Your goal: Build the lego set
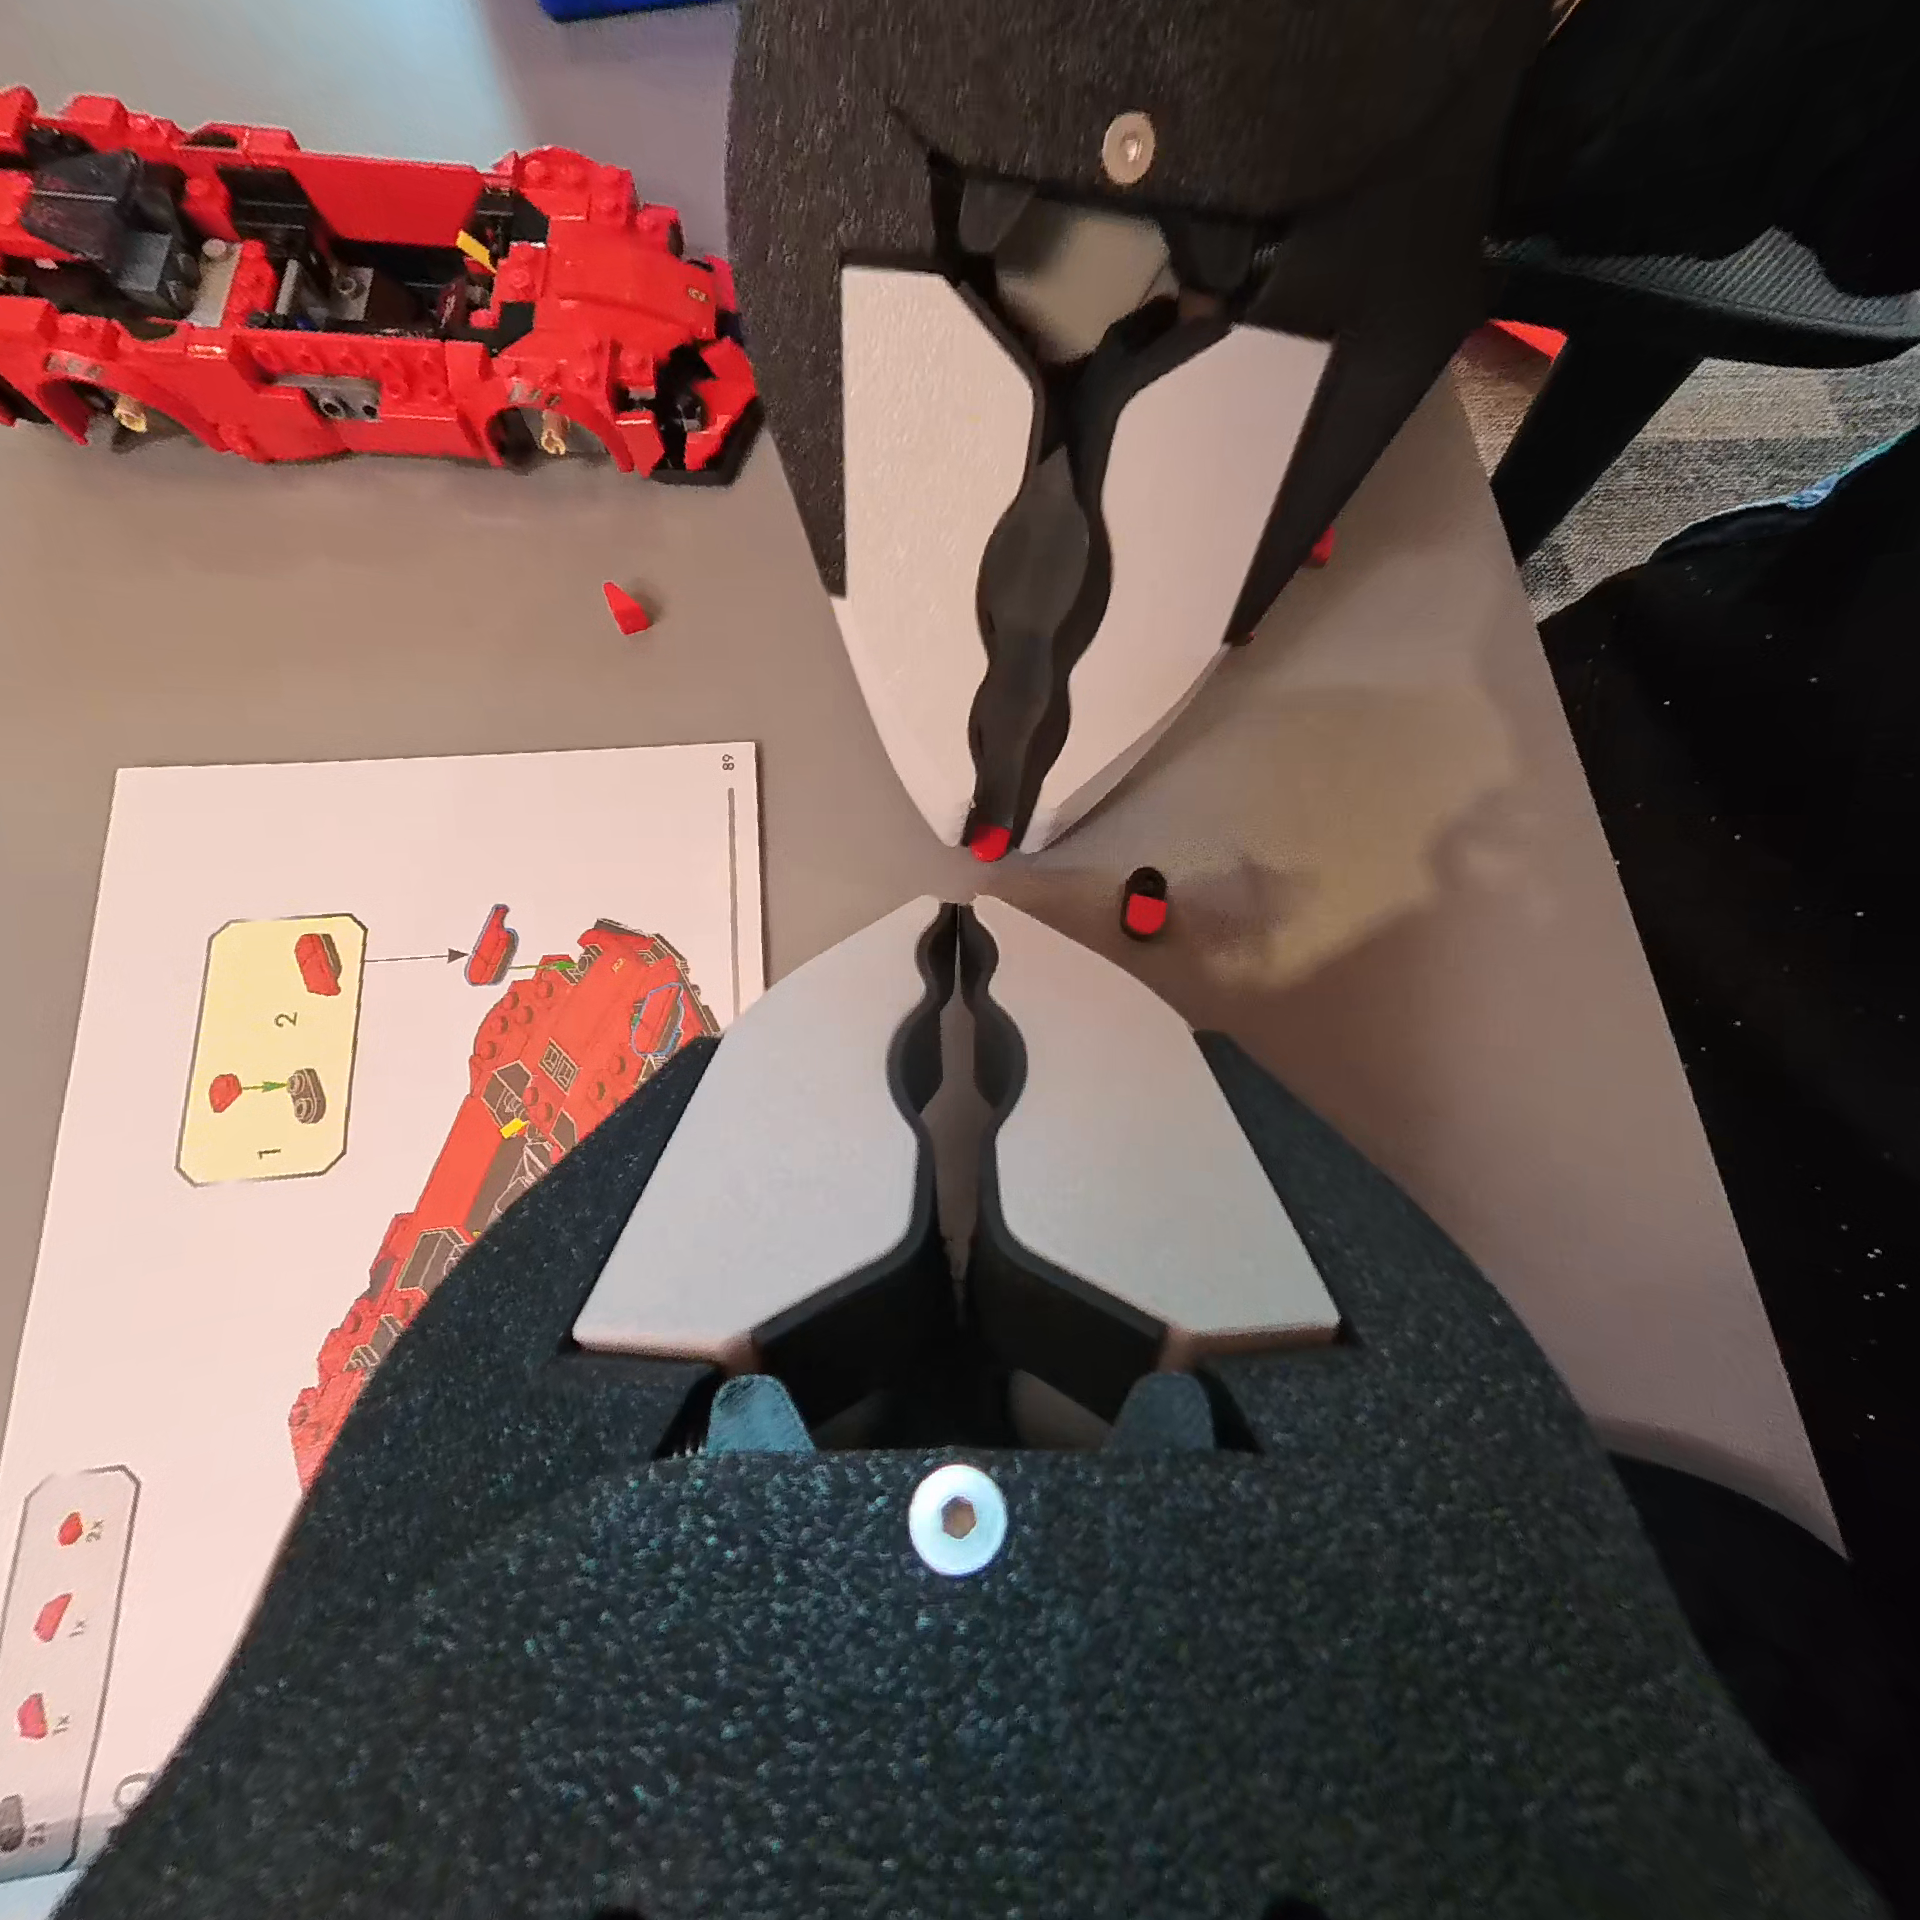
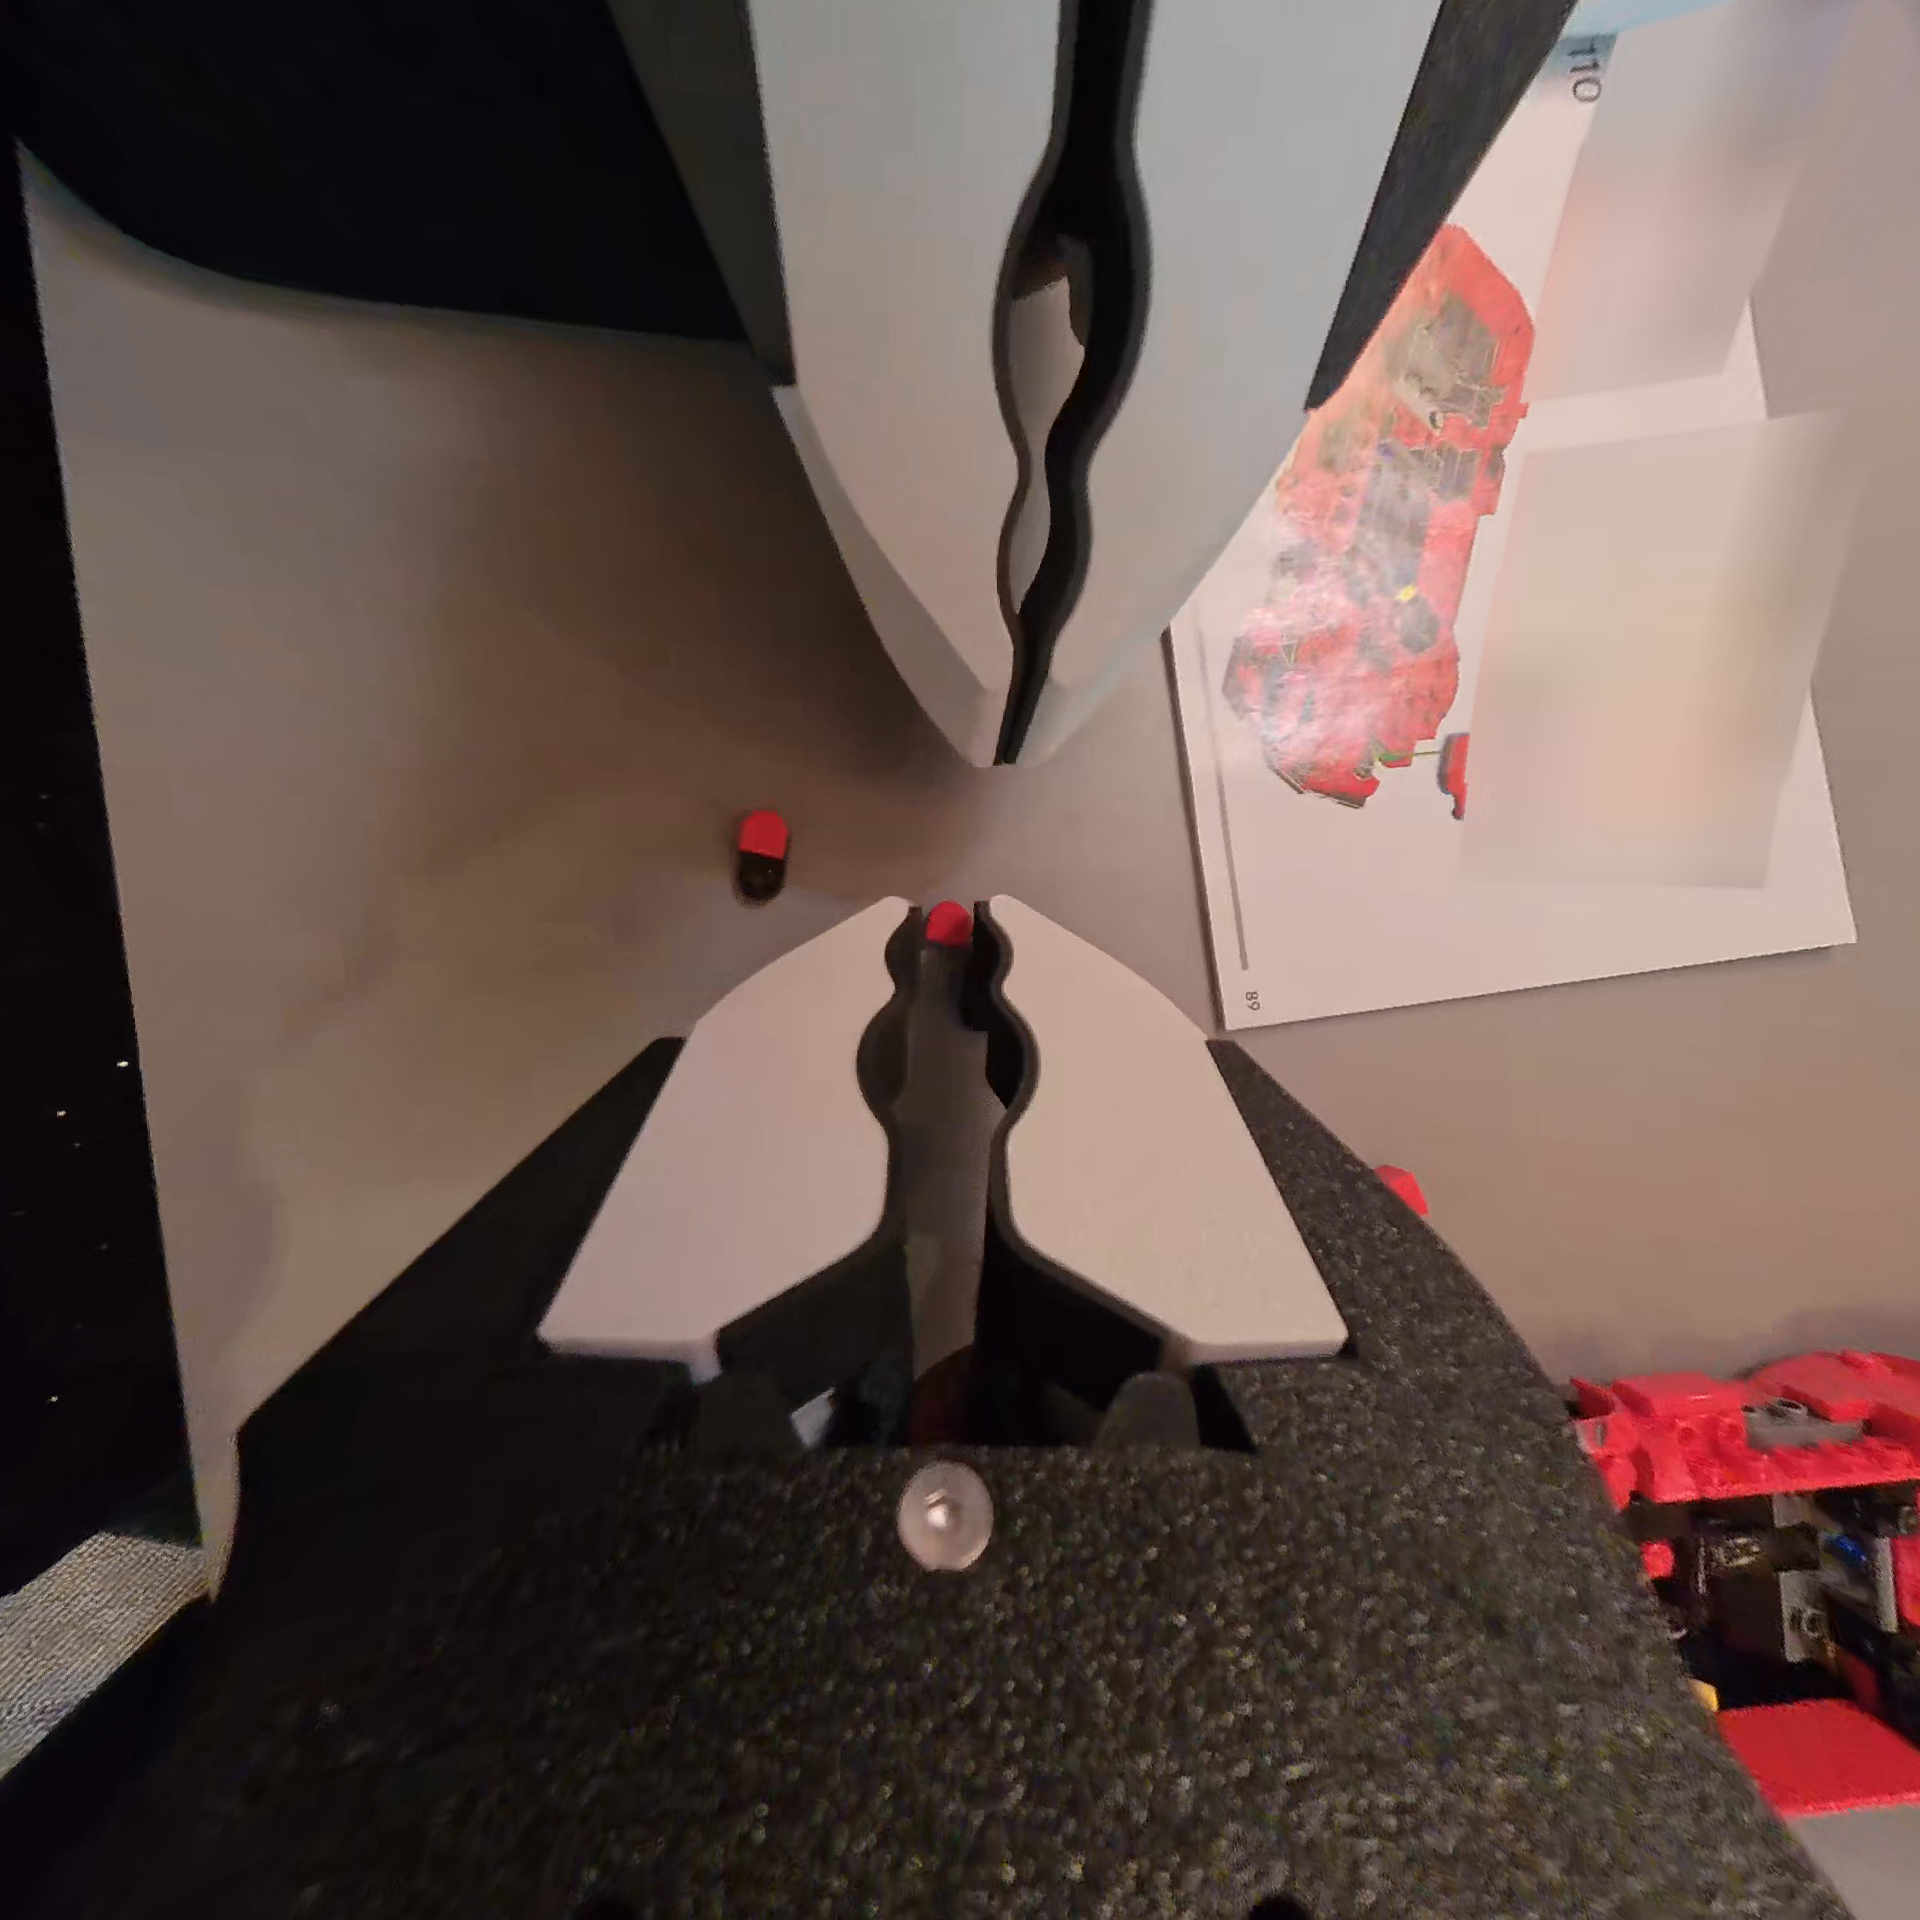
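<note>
My right gripper [image 2: 948, 906] is shut on a small red piece [image 2: 948, 923], pinched at its fingertips just above the grey table. In the left wrist view it comes in from the top [image 1: 992, 831] with that red piece [image 1: 989, 842] at its tip. My left gripper [image 1: 956, 906] faces it tip to tip, shut with nothing between its fingers; it also shows in the right wrist view [image 2: 1003, 756]. A small black-and-red piece [image 1: 1143, 904] [image 2: 761, 854] lies on the table beside both tips. The partly built red car [image 1: 364, 301] [image 2: 1745, 1475] sits farther off.
The open instruction booklet [image 1: 416, 935] [image 2: 1558, 727] lies flat on the table. A loose red slope piece [image 1: 627, 608] [image 2: 1401, 1184] lies between the car and the booklet. The table edge [image 1: 1621, 935] [image 2: 73, 831] runs close by the grippers, with dark floor beyond. Both grippers' tips are close together, under 4 cm apart. Left tips and right tips are each some 15 centimeters from the partly built red car [image 2: 1745, 1475]. My left wrist view [image 1: 396, 354] looks at it from another angle.
</note>
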The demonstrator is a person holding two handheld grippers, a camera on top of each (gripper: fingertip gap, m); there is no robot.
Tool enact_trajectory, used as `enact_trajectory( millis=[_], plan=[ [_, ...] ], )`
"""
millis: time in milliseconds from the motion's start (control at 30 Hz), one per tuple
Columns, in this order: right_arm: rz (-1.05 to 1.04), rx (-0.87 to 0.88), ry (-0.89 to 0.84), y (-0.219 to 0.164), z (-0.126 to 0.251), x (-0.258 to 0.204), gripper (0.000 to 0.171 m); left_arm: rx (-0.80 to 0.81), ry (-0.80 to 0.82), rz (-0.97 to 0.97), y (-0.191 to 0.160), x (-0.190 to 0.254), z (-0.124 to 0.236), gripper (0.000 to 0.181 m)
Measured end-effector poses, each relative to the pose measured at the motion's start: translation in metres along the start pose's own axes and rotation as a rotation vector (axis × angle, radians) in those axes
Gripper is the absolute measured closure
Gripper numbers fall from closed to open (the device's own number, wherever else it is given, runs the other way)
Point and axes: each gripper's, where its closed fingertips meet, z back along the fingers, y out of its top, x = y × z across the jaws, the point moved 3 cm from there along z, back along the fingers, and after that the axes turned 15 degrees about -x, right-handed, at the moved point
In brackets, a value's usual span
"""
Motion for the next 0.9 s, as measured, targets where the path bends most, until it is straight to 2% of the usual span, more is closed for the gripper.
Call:
enact_trajectory(
  millis=[267,433,900],
  plan=[
    [0.015,-0.017,0.016,-0.001,-0.001,0.000,0.164,0.036,0.019,-0.008,0.001,-0.002,0.004,0.181],
    [-0.028,0.042,0.008,-0.009,0.021,0.015,0.164,0.057,0.035,-0.014,0.000,-0.004,0.006,0.181],
    [-0.013,0.006,0.039,-0.009,0.004,0.009,0.164,0.028,0.048,-0.056,-0.001,-0.003,0.001,0.181]
  ],
)
